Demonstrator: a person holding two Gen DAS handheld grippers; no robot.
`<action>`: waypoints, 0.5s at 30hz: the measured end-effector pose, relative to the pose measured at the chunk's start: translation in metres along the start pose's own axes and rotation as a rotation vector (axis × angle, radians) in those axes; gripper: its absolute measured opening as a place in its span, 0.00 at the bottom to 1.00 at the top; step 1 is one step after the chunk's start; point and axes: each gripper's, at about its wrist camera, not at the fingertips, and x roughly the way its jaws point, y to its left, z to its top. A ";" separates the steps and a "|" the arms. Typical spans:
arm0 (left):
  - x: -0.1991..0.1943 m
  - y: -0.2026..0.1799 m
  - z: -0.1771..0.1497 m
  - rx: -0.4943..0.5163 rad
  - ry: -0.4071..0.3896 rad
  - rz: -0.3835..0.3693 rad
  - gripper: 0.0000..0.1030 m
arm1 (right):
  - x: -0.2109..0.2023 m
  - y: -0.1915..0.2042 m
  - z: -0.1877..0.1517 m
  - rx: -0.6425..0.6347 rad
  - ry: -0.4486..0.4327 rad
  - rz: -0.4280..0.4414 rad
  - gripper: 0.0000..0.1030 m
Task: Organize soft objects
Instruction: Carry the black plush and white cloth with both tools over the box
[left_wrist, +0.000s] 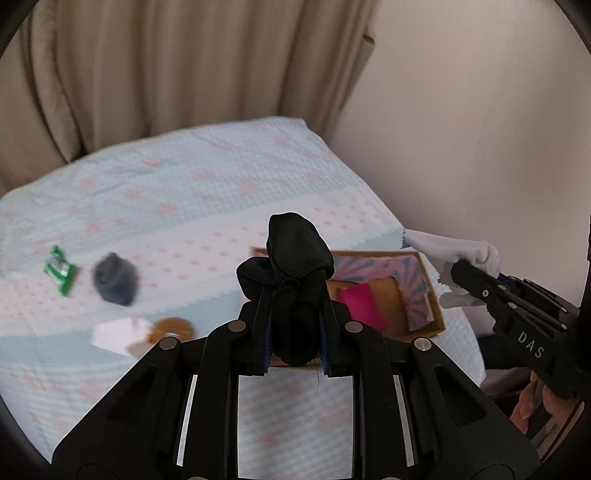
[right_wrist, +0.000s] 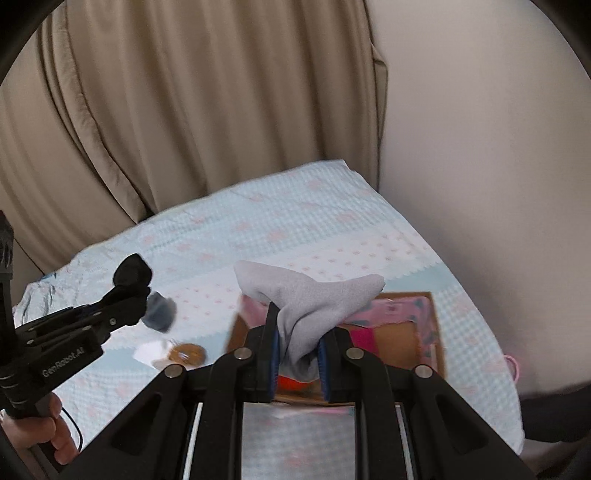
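Note:
My left gripper (left_wrist: 295, 295) is shut on a black sock (left_wrist: 295, 254) and holds it above the bed, just left of an open cardboard box (left_wrist: 430, 291). It also shows in the right wrist view (right_wrist: 131, 291), with the black sock (right_wrist: 133, 273) in it. My right gripper (right_wrist: 297, 332) is shut on a light grey sock (right_wrist: 314, 295) above the box (right_wrist: 437, 332). In the left wrist view the right gripper (left_wrist: 452, 275) shows at the right with the pale sock (left_wrist: 450, 247). The box holds a pink cloth (left_wrist: 362, 306) and a patterned cloth (left_wrist: 373, 267).
On the patterned bedspread (left_wrist: 184, 199) lie a dark grey sock ball (left_wrist: 114, 278), a green packet (left_wrist: 59, 269), a white item (left_wrist: 118, 334) and a brown round item (left_wrist: 171, 328). Beige curtains (left_wrist: 166, 66) and a wall (left_wrist: 480, 129) stand behind the bed.

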 end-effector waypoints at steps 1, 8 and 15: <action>0.013 -0.011 -0.001 0.003 0.020 -0.004 0.16 | 0.004 -0.010 -0.001 -0.002 0.015 -0.004 0.15; 0.082 -0.049 -0.006 0.023 0.136 -0.007 0.16 | 0.040 -0.066 -0.005 0.032 0.127 -0.014 0.15; 0.149 -0.055 -0.015 0.060 0.270 0.019 0.16 | 0.082 -0.101 -0.014 0.062 0.221 -0.021 0.15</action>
